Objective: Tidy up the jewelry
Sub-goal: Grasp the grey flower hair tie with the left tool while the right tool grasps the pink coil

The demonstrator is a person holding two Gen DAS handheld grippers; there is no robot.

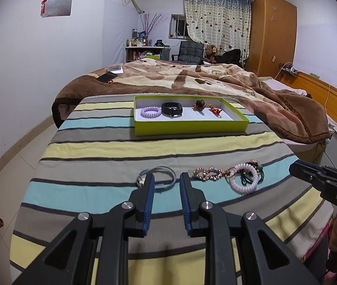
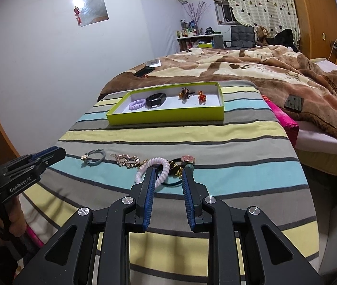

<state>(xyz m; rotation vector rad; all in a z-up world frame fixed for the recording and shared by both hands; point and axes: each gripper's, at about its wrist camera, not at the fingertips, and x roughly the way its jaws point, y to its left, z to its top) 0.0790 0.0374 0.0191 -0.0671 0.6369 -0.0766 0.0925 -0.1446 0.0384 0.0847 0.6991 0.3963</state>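
Note:
A lime-green tray (image 1: 192, 128) (image 2: 168, 116) sits at the far end of the striped cloth. It holds a purple spiral tie (image 1: 150, 112), a black band (image 1: 172, 109) and two orange-brown clips. Nearer lie a grey-blue hair tie (image 1: 166, 173) (image 2: 96, 158), a gold clip (image 1: 206, 174) (image 2: 126, 160), a pink spiral tie (image 1: 244, 179) (image 2: 154, 166) and dark beaded ties (image 2: 188, 158). My left gripper (image 1: 167, 178) (image 2: 49, 154) hovers open just short of the grey-blue tie. My right gripper (image 2: 168, 174) (image 1: 295, 168) is open over the pink spiral tie and dark ties, with nothing pinched.
The striped cloth (image 1: 121, 147) covers a narrow surface that drops off on the left and right. Behind it is a bed with a brown blanket (image 1: 215, 78), and a phone (image 1: 106, 77) lies on it. A pink cloth (image 2: 284, 118) lies at the right edge.

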